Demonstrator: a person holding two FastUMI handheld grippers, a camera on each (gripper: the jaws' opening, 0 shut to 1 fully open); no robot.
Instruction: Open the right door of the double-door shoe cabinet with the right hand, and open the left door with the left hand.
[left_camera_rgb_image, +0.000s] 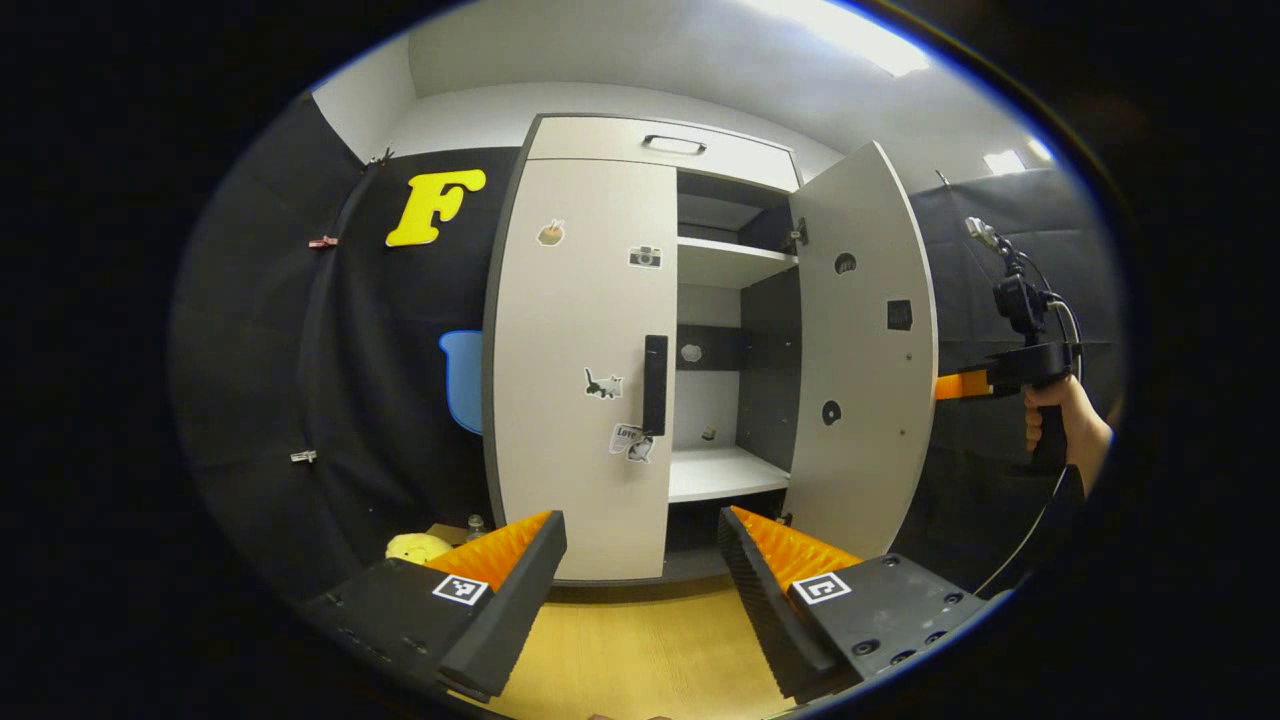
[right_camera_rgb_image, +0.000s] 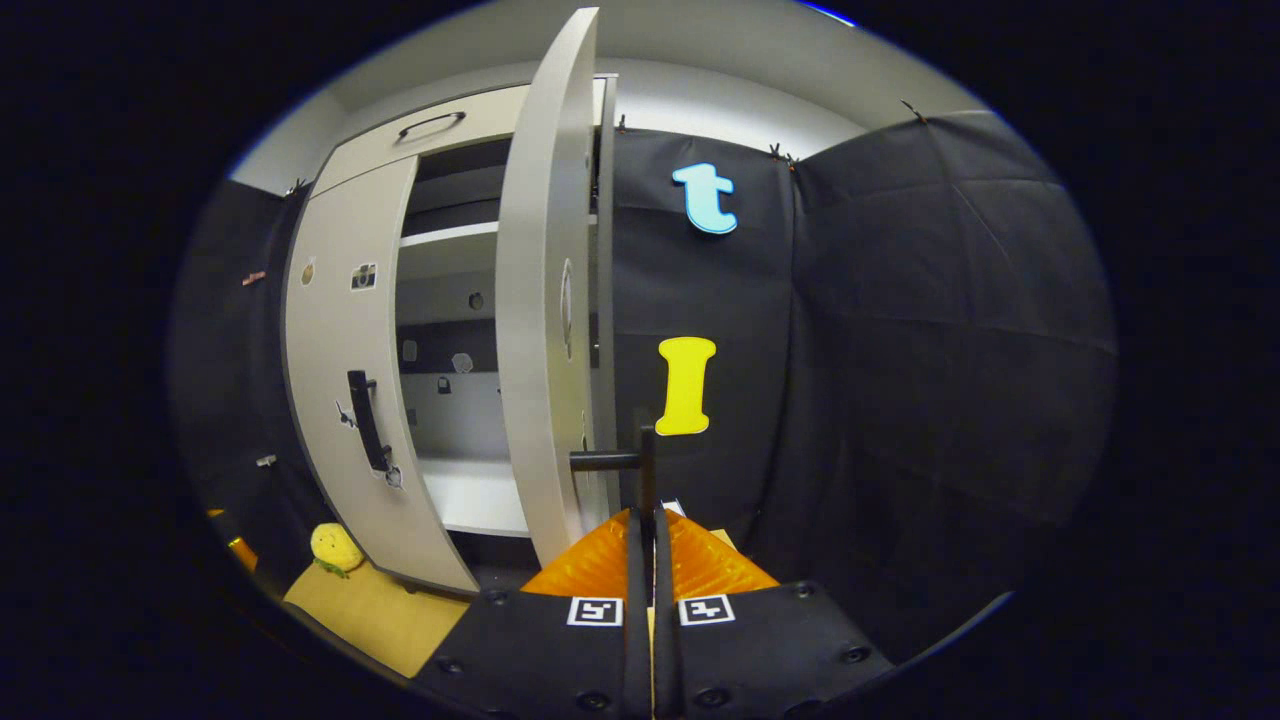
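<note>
Shoe cabinet (left_camera_rgb_image: 600, 340) stands upright vs the black booth wall, w/ a wood floor (left_camera_rgb_image: 640, 650) in front. Its right door (left_camera_rgb_image: 865, 350) is swung wide open, inner face showing in your left gripper view; in your right gripper view you see that door (right_camera_rgb_image: 540, 300) nearly edge-on. Left door (left_camera_rgb_image: 585, 360) is shut flush, its dark vertical handle (left_camera_rgb_image: 655, 385) at the edge next to the open compartment. Stickers dot that door's front. Inside the cabinet: white shelves (left_camera_rgb_image: 725, 470), w/ a drawer (left_camera_rgb_image: 665, 150) w/ a dark pull across the top.

Your right gripper (right_camera_rgb_image: 650, 525) is closed down on the right door's handle (right_camera_rgb_image: 640, 465), both fingers pinching the thin dark bar at the door's outer face. In the left gripper view you see that same gripper (left_camera_rgb_image: 965, 385) reaching behind the open door's far edge, w/ your hand (left_camera_rgb_image: 1065, 420) on its grip.

Your left gripper (left_camera_rgb_image: 640, 545) hangs w/ fingers spread wide, nothing between them, in front of the cabinet & well apart from the left door's handle.

A yellow plush toy (left_camera_rgb_image: 418, 547) sits on the floor just left of the cabinet's base.
</note>
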